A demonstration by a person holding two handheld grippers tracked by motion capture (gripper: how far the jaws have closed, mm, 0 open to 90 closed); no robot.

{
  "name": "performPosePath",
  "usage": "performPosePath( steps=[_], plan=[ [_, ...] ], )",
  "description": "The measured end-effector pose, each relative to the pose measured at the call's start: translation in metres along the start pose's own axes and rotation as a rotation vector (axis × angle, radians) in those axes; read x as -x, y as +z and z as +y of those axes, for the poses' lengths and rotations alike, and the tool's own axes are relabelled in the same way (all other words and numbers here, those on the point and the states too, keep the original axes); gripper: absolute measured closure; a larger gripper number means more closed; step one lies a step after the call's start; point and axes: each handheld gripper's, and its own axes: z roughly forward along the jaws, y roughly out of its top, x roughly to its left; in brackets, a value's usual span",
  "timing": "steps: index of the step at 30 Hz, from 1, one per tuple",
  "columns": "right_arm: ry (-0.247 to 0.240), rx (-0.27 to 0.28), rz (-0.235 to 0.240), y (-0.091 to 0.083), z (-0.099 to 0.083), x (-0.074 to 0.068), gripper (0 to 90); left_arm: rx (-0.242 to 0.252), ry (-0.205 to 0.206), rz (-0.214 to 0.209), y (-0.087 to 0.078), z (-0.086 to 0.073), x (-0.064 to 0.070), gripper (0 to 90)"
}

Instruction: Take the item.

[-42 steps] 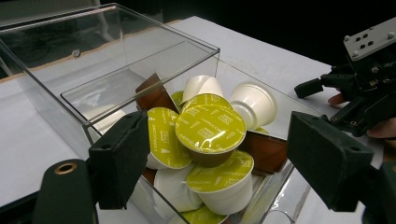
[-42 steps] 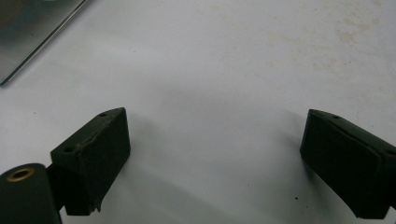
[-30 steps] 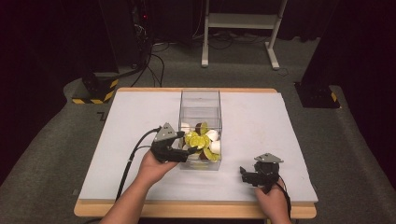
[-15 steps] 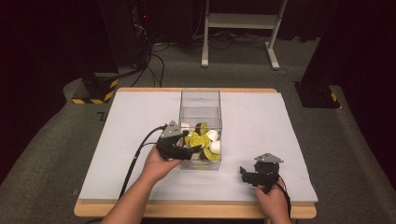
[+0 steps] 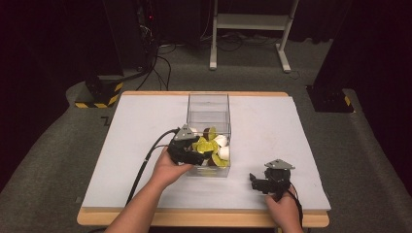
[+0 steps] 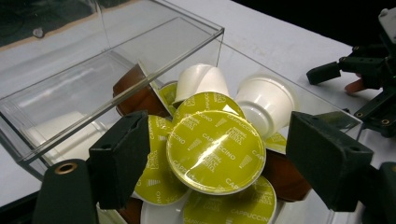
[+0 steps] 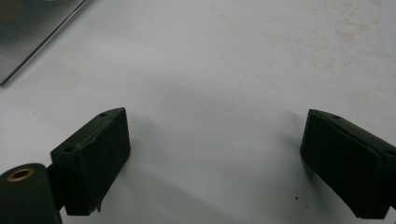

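Hovering my left tool (image 6: 212, 163), jaws apart, over pods (image 6: 215, 151) in box (image 5: 208, 104); right tool (image 5: 266, 183) apart on desk (image 5: 141, 121).

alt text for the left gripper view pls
The left gripper is open, its black fingers on either side of a yellow-green-lidded coffee capsule atop a pile of capsules in a clear plastic box. The other gripper rests on the white table beyond.
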Motion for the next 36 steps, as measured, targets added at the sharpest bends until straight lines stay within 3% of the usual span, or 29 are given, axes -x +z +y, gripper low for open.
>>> performPosePath(
  steps=[5, 7, 20, 28, 35, 36],
  plan=[
    [0.0, 0.0, 0.0, 0.0, 0.0, 0.0, 8.2, -0.035, 0.011, 0.003, 0.0041, -0.0017, -0.0001, 19.1],
    [0.0, 0.001, -0.001, 0.0, 0.0, 0.0, 8.2, -0.029, -0.009, 0.002, 0.0056, -0.0014, 0.0004, 19.4],
    [0.001, 0.0, 0.0, 0.0, 0.0, -0.0001, 8.2, -0.048, 0.022, 0.007, 0.0089, -0.0055, 0.0002, 23.2],
    [-0.001, 0.0, -0.001, 0.0, 0.0, 0.0, 8.2, -0.048, 0.054, 0.013, 0.0073, -0.0086, 0.0009, 29.6],
    [0.0, 0.001, 0.0, 0.0001, 0.0, 0.0, 8.2, -0.036, 0.055, 0.012, 0.0042, -0.0101, 0.0004, 36.8],
    [0.0, 0.0, 0.0, 0.0, 0.0, 0.0001, 8.2, -0.023, 0.04, 0.014, 0.0044, -0.0105, 0.0013, 37.0]
  ],
)
